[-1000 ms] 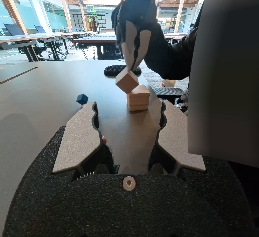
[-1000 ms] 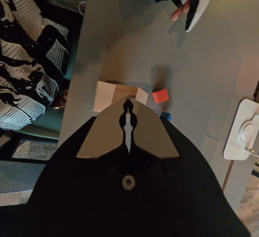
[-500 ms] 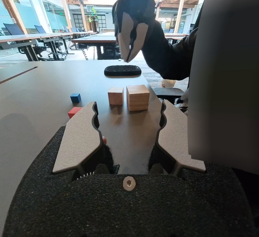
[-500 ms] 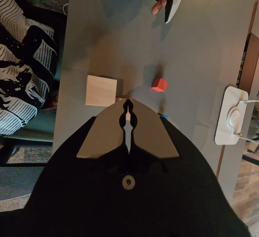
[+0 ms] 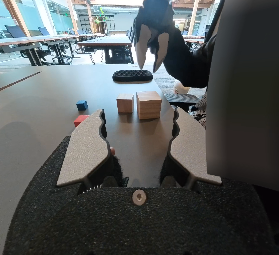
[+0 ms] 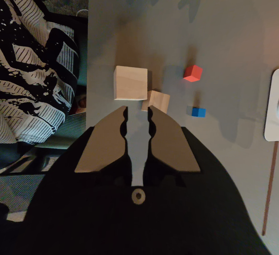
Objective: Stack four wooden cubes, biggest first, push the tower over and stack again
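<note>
Grey table [image 5: 60, 96] (office behind): black pad [image 5: 132, 75] beyond 4 cubes [image 5: 148, 104].

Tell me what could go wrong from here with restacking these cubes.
1. The biggest plain wooden cube sits near the grey table's edge; a nudge could drop it off.
2. The medium plain wooden cube lies almost against it, so the open right gripper may bump the big one while grasping.
3. The small red cube is partly hidden behind the open left gripper.

Left view skims low across the table [image 5: 60, 96]; right view looks straight down; both share the cubes.
</note>
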`<action>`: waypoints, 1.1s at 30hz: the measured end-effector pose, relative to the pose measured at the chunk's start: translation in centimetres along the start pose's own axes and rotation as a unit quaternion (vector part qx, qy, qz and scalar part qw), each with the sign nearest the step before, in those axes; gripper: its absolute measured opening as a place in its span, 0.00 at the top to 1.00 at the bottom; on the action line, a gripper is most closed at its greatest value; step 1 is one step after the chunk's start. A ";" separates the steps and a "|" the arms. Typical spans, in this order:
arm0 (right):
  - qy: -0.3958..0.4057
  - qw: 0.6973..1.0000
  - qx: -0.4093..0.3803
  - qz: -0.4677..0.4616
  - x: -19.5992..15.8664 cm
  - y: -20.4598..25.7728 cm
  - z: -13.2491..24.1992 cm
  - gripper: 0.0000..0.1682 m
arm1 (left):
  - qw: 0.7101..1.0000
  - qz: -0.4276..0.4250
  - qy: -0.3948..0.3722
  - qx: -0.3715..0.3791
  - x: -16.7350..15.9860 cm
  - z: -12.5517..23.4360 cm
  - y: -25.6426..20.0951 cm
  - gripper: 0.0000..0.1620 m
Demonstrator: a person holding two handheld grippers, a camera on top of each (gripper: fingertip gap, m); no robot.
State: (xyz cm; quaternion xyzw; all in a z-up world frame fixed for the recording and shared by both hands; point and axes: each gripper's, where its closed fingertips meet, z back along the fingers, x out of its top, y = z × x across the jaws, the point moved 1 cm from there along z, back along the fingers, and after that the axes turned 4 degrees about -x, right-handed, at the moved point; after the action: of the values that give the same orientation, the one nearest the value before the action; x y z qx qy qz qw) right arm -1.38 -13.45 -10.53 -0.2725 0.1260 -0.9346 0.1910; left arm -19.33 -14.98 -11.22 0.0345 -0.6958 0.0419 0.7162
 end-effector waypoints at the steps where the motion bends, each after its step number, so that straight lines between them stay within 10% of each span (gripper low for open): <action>1: -0.003 1.000 0.004 -0.007 -0.1 0.2 0.0 0.79 | 1.000 0.000 0.000 0.000 0.0 0.0 0.0 0.47; 12: -0.036 0.998 0.025 -0.039 -0.6 1.1 -0.8 0.13 | 1.000 0.001 -0.001 0.000 0.0 0.0 0.0 0.47; 26: -0.016 0.997 0.063 -0.032 0.8 0.9 -3.1 0.14 | 1.000 0.002 -0.001 -0.001 0.0 0.0 0.0 0.47; 33: 0.042 0.992 0.116 0.001 1.5 1.7 -6.0 0.31 | 1.000 0.003 -0.001 -0.002 0.0 0.0 0.0 0.47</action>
State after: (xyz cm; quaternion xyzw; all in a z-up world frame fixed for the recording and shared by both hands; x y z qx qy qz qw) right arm -5.37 -14.80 -15.34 -0.2092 0.0248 -0.9532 0.2168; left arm -19.34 -15.00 -11.23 0.0310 -0.6964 0.0421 0.7157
